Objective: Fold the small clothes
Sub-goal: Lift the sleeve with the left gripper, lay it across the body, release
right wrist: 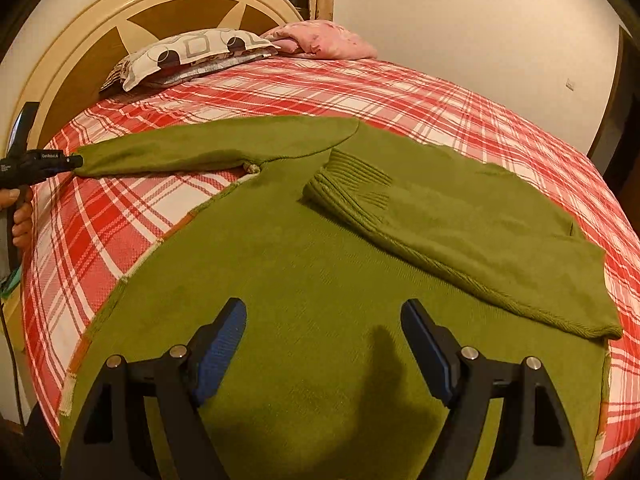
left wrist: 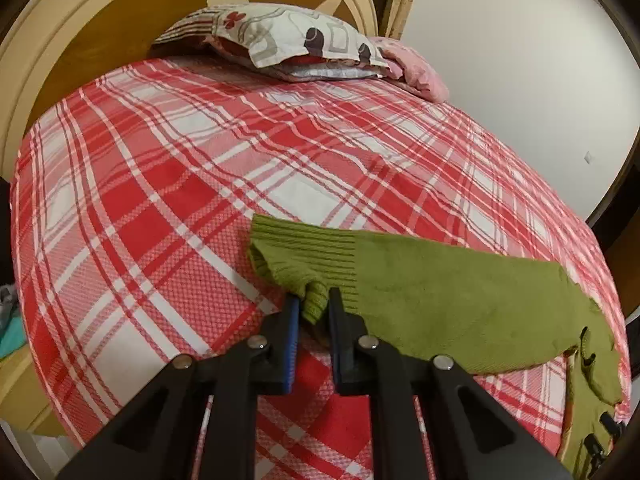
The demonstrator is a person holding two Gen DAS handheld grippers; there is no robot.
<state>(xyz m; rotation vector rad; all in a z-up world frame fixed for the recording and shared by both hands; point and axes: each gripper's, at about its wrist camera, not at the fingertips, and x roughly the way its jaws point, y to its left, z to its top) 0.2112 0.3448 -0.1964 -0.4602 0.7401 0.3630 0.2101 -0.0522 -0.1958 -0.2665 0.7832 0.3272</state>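
Note:
A green knit sweater (right wrist: pixel 304 264) lies spread on the red plaid bed (right wrist: pixel 460 100). Its right sleeve (right wrist: pixel 460 224) is folded across the body, ribbed cuff toward the middle. Its left sleeve (right wrist: pixel 208 148) stretches out to the left. My left gripper (left wrist: pixel 314 304) is shut on that sleeve's ribbed cuff (left wrist: pixel 304 256) and holds it just above the bedspread (left wrist: pixel 160 200); it also shows in the right wrist view (right wrist: pixel 78 162) at the sleeve's end. My right gripper (right wrist: pixel 324 312) is open and empty, hovering over the sweater's body.
A patterned pillow (left wrist: pixel 288 40) and a pink cloth (left wrist: pixel 412 68) lie at the head of the bed by the round wooden headboard (right wrist: pixel 160 12). A white wall (right wrist: pixel 480 20) runs along the bed's right side. The bed's left edge drops off.

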